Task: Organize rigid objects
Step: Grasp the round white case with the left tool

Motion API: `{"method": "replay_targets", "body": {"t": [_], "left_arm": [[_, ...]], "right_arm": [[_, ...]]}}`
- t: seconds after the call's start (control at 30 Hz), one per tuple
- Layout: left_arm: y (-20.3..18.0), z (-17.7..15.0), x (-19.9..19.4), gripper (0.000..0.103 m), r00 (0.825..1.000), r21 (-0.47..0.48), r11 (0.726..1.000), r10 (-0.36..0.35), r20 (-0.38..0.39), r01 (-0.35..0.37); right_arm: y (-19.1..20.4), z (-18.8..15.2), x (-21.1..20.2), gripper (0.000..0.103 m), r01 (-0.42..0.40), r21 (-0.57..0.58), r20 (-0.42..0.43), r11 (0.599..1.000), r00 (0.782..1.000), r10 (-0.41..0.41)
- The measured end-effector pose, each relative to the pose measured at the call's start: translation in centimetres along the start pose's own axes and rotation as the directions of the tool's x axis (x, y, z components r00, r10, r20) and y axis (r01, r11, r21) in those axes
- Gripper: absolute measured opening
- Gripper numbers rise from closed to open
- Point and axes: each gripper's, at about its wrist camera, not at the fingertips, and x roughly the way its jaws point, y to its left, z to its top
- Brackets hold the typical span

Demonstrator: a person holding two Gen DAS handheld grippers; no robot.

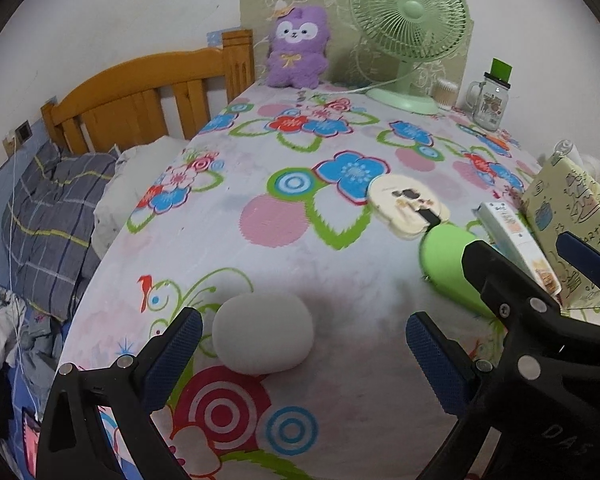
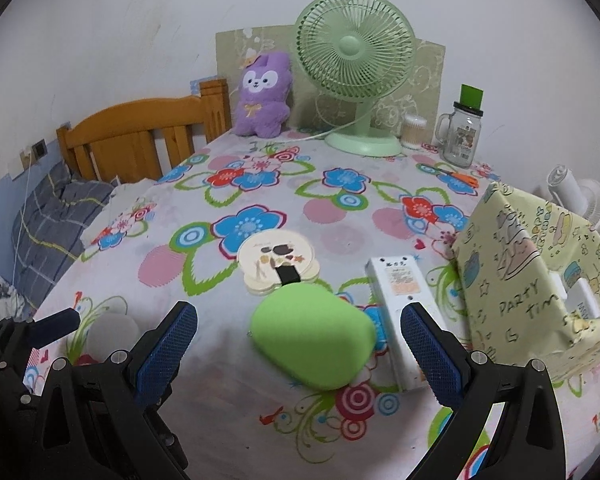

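left gripper jaws spread, straddling white case on floral cloth | right gripper jaws spread around green case | right view alone shows white box top, party-print box opening | round mirror touching green case; fan behind

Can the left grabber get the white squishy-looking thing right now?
Probably yes. The left gripper is open, and the white rounded case lies on the flowered cloth just ahead between its fingers, with nothing in the way.
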Motion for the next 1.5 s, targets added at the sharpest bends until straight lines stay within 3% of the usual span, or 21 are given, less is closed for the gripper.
{"method": "replay_targets", "body": {"t": [0.33,0.53,0.63,0.67,1.1,1.5], "left_arm": [[1.1,-0.7,1.2,0.100,0.999,-0.039,0.999,0.017,-0.034,-0.019],[1.2,-0.7,1.7,0.083,0.999,-0.040,0.998,0.039,-0.036,-0.041],[1.0,-0.4,1.9,0.067,0.999,-0.024,0.999,0.047,-0.019,-0.047],[0.9,-0.3,1.9,0.056,0.999,-0.021,0.999,0.038,-0.014,-0.038],[-2.3,1.8,3.3,0.057,0.999,0.033,0.999,-0.042,-0.031,0.043],[-3.5,4.4,5.6,0.057,0.998,0.092,0.994,-0.048,-0.038,0.051]], "right_arm": [[0.9,-0.6,1.1,0.103,0.000,-0.009,-0.030,1.000,1.000,-0.001],[1.0,-0.7,1.9,0.103,0.001,-0.001,-0.048,1.000,0.999,-0.001],[0.8,-0.6,2.3,0.103,0.006,0.004,-0.053,1.000,0.999,-0.006],[0.7,-0.5,2.4,0.103,0.007,0.009,-0.055,1.000,0.998,-0.007],[-0.4,1.0,4.7,0.103,0.027,0.019,-0.083,0.999,0.996,-0.025],[-0.7,3.0,8.2,0.103,-0.030,0.001,-0.131,1.000,0.991,0.030]]}}
